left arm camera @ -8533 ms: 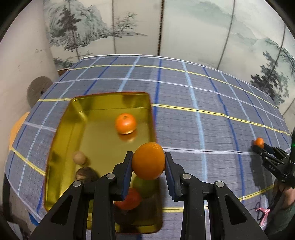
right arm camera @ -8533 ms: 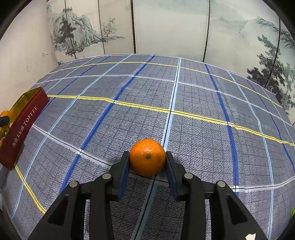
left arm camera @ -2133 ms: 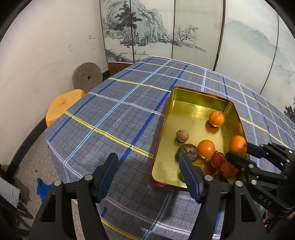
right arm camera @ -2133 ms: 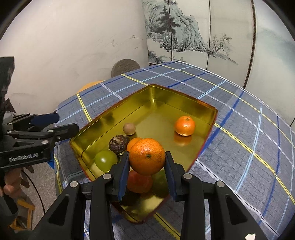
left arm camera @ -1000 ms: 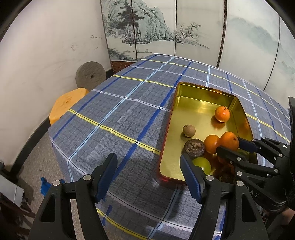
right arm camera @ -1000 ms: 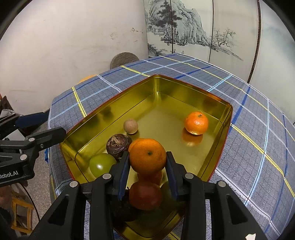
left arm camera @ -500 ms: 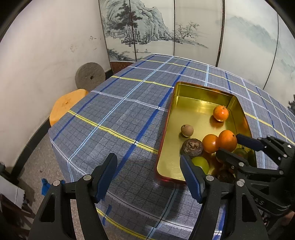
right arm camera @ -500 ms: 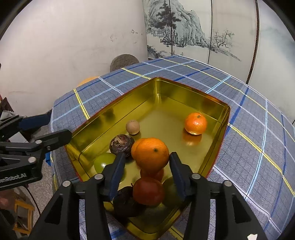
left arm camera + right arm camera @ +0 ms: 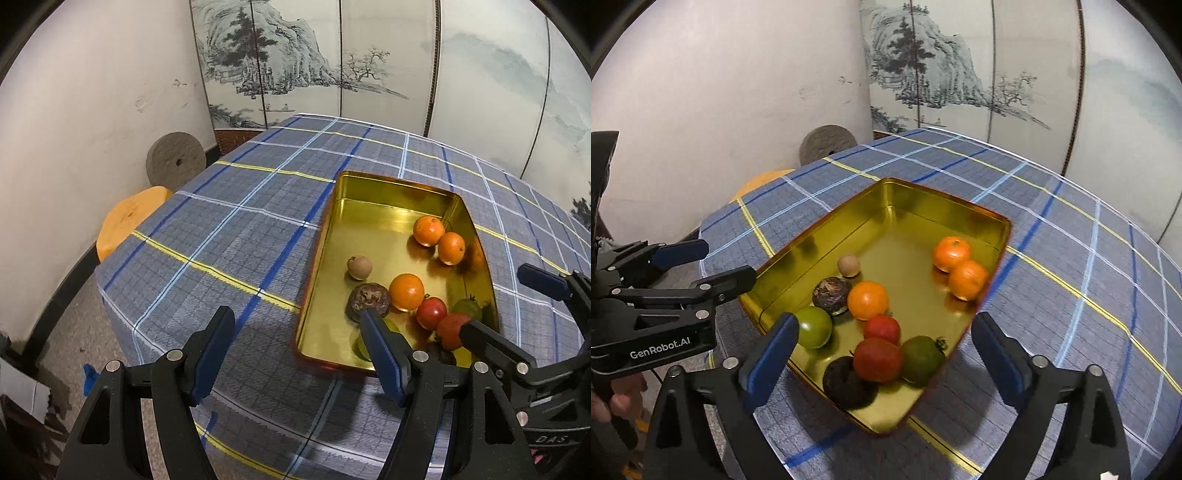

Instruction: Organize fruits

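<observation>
A gold tin tray [image 9: 373,184] [image 9: 827,229] sits on the plaid tablecloth and holds several fruits. Two oranges [image 9: 967,279] lie touching at its far right side, a third orange [image 9: 868,300] in the middle. Red tomatoes [image 9: 877,359], green fruits [image 9: 812,326], dark round fruits [image 9: 832,290] and a small tan ball [image 9: 848,264] fill the near end. My right gripper [image 9: 884,354] is open and empty above the tray's near end. My left gripper [image 9: 297,347] is open and empty over the tablecloth left of the tray.
The tablecloth [image 9: 236,236] hangs over the table's edge near me. An orange stool [image 9: 125,218] and a grey stone wheel [image 9: 175,158] stand by the white wall on the left. A painted folding screen [image 9: 369,62] stands behind the table.
My right gripper has opened wide and let go of the orange, which now lies in the tray beside the far orange. My left gripper has stayed open and barely moved.
</observation>
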Demonstrator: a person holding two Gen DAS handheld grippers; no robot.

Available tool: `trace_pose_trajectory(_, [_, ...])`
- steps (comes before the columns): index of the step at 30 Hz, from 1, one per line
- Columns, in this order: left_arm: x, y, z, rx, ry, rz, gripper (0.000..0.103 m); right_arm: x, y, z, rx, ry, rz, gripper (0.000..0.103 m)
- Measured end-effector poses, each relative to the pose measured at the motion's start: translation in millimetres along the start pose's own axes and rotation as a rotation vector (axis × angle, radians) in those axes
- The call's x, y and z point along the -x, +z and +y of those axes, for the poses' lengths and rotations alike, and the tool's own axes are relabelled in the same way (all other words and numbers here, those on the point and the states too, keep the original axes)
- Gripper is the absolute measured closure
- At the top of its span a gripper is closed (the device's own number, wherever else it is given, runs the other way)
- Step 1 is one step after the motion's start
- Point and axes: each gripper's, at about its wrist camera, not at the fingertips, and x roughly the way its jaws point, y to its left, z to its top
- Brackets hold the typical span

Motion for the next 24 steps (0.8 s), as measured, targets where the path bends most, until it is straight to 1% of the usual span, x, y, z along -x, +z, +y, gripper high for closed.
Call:
trace_pose_trajectory(2, [-0.1,0.0,-2.0,-0.003,-0.002,0.004,0.032,3.3,-1.3,-4.1,-0.015,-0.013,0.006,0.004])
trace_pose_trajectory(10, [4.5,1.1,-11.6,-0.026,-0.005,-0.001,0.032,11.6,-13.1,-13.1,-0.062,-0.043,0.037,0.001])
trace_pose_trajectory(24, [11.7,-0.7,-29.8,-0.06,-0.032,-0.008,0.032,13.7,-26.6,-11.2,-0.063,-0.081,0.073,0.001])
